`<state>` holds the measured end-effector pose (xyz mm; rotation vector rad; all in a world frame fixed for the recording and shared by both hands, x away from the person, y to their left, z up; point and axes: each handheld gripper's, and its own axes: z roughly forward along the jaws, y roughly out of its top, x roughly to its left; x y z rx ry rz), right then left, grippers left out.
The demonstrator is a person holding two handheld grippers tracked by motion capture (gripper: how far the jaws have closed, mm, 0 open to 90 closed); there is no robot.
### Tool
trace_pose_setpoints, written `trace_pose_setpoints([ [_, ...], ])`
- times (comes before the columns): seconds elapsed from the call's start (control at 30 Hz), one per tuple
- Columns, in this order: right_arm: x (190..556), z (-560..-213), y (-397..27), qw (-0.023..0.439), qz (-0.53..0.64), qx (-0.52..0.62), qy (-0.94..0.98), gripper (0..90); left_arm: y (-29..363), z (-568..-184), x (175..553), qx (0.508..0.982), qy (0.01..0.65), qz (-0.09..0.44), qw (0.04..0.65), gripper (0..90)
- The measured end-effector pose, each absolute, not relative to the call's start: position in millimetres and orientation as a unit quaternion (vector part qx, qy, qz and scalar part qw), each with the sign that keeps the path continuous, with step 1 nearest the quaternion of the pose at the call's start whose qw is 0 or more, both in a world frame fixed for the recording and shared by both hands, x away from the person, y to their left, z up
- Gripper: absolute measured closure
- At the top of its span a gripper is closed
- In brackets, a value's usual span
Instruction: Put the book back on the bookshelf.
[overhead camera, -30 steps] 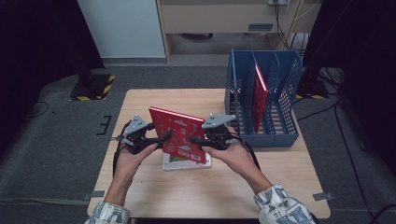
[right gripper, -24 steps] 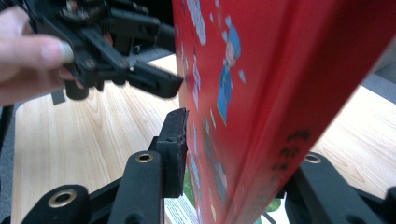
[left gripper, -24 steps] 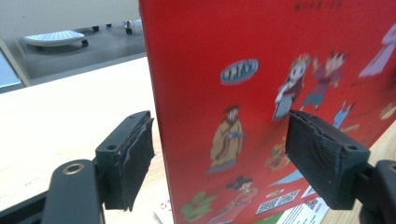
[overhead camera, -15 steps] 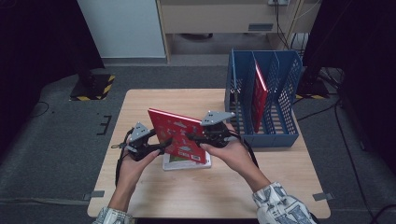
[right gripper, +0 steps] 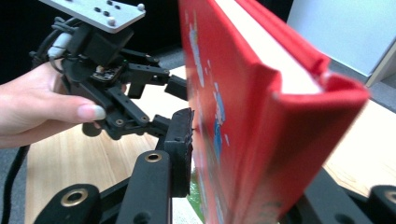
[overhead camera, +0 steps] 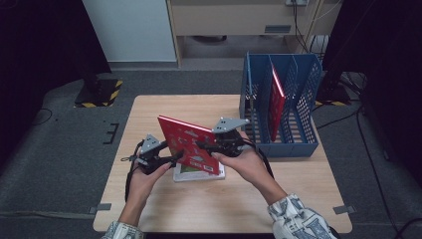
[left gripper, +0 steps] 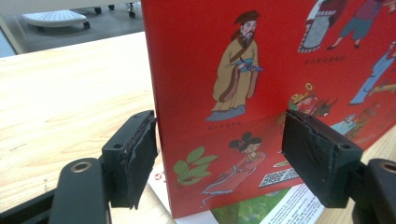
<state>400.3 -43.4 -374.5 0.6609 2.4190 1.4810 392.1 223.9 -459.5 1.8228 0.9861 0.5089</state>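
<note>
A: Red book, a stiff glossy hardback, stands tilted at centre frame over a flat booklet on the pale wooden tabletop.

B: The right claw has just been closing, its pads clamping the cover. The left claw gapes around the near corner, not pinching.

A: Keep it upright, then steer it into the blue mesh rack at right.

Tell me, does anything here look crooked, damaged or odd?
The red hardcover picture book stands tilted on edge above a flat white-edged book on the wooden table. Another red book leans aslant in the blue mesh file rack. No damage or spill is visible.
</note>
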Motion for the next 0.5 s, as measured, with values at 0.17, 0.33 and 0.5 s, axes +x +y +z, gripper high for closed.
trace_pose_setpoints([
  [0.17, 398.8, -374.1, -41.0, 0.12, 0.502, 0.224, 0.827, 66.4, 222.5, -459.3, 393.7, 0.746, 0.408, 0.209, 0.483, 28.4],
  [0.33, 400.8, -373.8, -40.3, 0.117, 0.505, 0.223, 0.825, 64.7, 222.5, -459.5, 394.7, 0.745, 0.409, 0.204, 0.486, 26.3],
  [0.5, 401.7, -372.8, -37.6, 0.115, 0.51, 0.221, 0.824, 57.3, 221.5, -458.9, 396.4, 0.746, 0.409, 0.201, 0.486, 25.5],
])
